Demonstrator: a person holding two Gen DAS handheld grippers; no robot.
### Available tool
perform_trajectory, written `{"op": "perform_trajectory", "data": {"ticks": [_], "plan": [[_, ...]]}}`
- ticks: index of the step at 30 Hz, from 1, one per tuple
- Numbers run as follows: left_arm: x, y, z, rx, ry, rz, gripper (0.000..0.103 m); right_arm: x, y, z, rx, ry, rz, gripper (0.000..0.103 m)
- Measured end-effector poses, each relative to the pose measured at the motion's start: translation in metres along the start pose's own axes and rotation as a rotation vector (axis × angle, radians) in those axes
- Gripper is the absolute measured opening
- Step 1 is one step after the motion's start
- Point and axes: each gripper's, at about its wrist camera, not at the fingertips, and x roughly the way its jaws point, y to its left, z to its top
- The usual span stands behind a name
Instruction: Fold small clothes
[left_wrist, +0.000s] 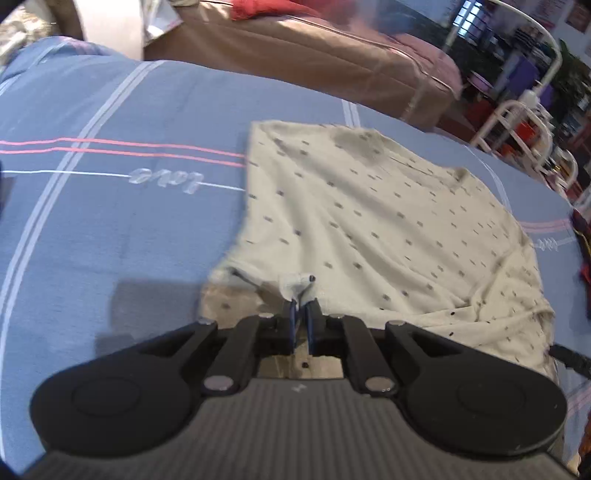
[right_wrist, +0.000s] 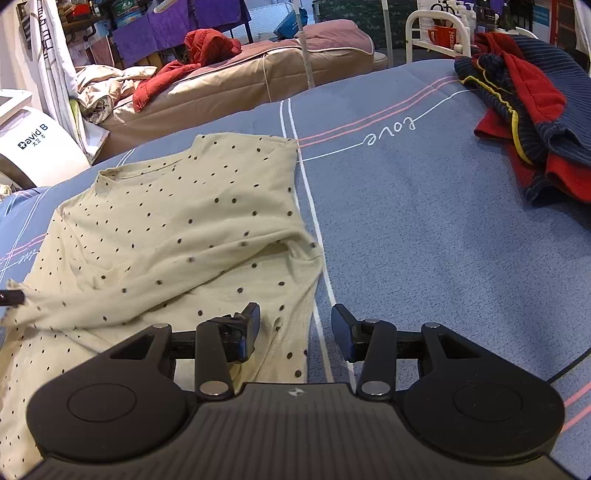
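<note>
Two fingers (left_wrist: 301, 314) pinch soft dotted shirt (left_wrist: 369, 221).

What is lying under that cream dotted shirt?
The dotted shirt lies on a blue bedspread with pink and white stripes, which continue beneath it. The left hand-held gripper pinches one edge. Whatever else the fabric covers cannot be seen.

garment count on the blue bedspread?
2 visible. The cream dotted shirt lies spread at the near left, pinched by the left gripper. The red-and-navy garment is heaped far right; that heap may hide more pieces.
</note>
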Motion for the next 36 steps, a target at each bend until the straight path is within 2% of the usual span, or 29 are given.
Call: {"op": "perform_trajectory", "data": {"ticks": [2,4,6,8,9,10,13,15,16,17,18,19,21,24,25,26,27,28,29,30,31,33,34,36], "plan": [[-0.001,0.015,0.004,-0.034,0.035,0.048,0.007,0.002,0.0,0.002,-0.004,0.002,-0.002,0.074],[0.002,0.024,0.001,-0.072,0.103,0.03,0.011,0.003,0.001,0.005,-0.003,-0.005,-0.004,0.074],[-0.002,0.022,-0.006,-0.042,0.088,0.017,0.024,0.006,0.003,0.009,-0.016,-0.015,0.002,0.074],[-0.007,0.019,-0.012,-0.03,0.071,0.053,0.064,0.008,0.01,0.014,-0.059,-0.039,-0.018,0.074],[-0.011,0.018,-0.015,-0.041,0.054,0.073,0.071,0.009,0.014,0.017,-0.09,-0.052,-0.032,0.074],[-0.015,0.018,-0.016,-0.054,0.037,0.077,0.074,0.011,0.02,0.02,-0.138,-0.068,-0.054,0.076],[-0.024,0.022,-0.02,-0.089,0.026,0.048,0.074,0.022,0.036,0.027,-0.306,-0.071,-0.127,0.077],[-0.026,0.022,-0.023,-0.075,0.037,0.046,0.074,0.028,0.042,0.027,-0.391,-0.075,-0.131,0.077],[-0.028,0.022,-0.026,-0.063,0.045,0.049,0.074,0.033,0.045,0.028,-0.429,-0.058,-0.134,0.071],[-0.029,0.021,-0.029,-0.053,0.054,0.052,0.074,0.036,0.046,0.028,-0.451,-0.034,-0.134,0.06],[-0.029,0.019,-0.033,-0.042,0.063,0.051,0.074,0.035,0.045,0.029,-0.449,-0.027,-0.122,0.021],[-0.028,0.017,-0.037,-0.029,0.073,0.046,0.074,0.032,0.042,0.03,-0.429,-0.028,-0.104,0.008],[-0.021,0.013,-0.043,-0.006,0.097,0.042,0.074,0.03,0.038,0.03,-0.418,-0.02,-0.107,0.008],[-0.002,0.007,-0.05,0.006,0.111,0.05,0.068,0.031,0.026,0.028,-0.364,-0.014,-0.139,0.008],[0.002,0.004,-0.051,0.016,0.099,0.077,0.064,0.031,0.022,0.026,-0.322,0.003,-0.127,0.009],[0.005,0.001,-0.051,0.035,0.092,0.112,0.054,0.032,0.018,0.026,-0.289,0.017,-0.106,0.012],[0.006,-0.003,-0.051,0.063,0.091,0.144,0.049,0.033,0.015,0.025,-0.263,0.035,-0.084,0.024],[0.004,-0.006,-0.05,0.089,0.091,0.145,0.029,0.034,0.014,0.024,-0.244,0.044,-0.065,0.037],[0.003,-0.008,-0.049,0.099,0.111,0.109,0.013,0.031,0.013,0.023,-0.222,0.039,-0.062,0.046],[0.001,-0.009,-0.049,0.105,0.124,0.108,0.013,0.027,0.011,0.022,-0.196,0.029,-0.069,0.073],[-0.002,-0.01,-0.051,0.124,0.123,0.121,0.013,0.022,0.008,0.021,-0.167,0.014,-0.079,0.091],[-0.01,-0.006,-0.055,0.129,0.116,0.139,0.015,0.009,0.0,0.018,-0.108,-0.012,-0.088,0.094],[-0.017,0.001,-0.058,0.107,0.106,0.146,0.019,0.003,-0.004,0.016,-0.086,-0.013,-0.063,0.094],[-0.032,0.017,-0.065,0.065,0.083,0.143,0.036,-0.012,-0.013,0.01,-0.055,-0.006,0.013,0.094]]}}
